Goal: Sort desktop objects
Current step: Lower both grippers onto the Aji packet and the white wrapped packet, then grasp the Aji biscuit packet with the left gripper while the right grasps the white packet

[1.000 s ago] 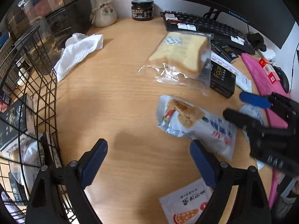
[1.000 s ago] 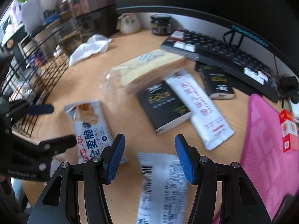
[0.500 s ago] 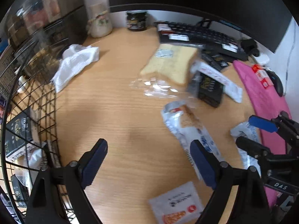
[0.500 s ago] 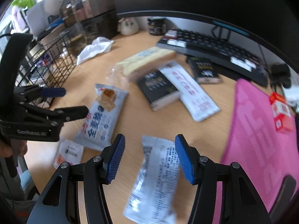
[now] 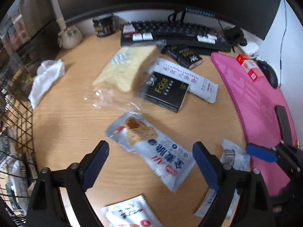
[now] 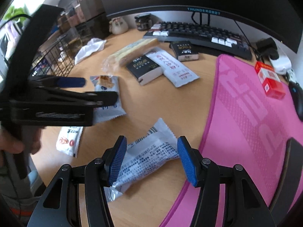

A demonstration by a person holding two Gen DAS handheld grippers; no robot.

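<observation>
wire basket (image 5: 22, 130): packets and boxes inside | dark jar (image 5: 103, 25): lidded

Black angular left tongs (image 5: 149, 162), ribbed blue pads, silver screws, matching right tongs (image 6: 150, 158)

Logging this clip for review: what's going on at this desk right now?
A person holds a two-finger gripper in each hand over a cluttered wooden desk. The left gripper hangs open above a cracker packet; the right gripper is open around a silvery-white snack wrapper, not yet squeezing it. A wire basket at the desk's left already holds some items.
</observation>
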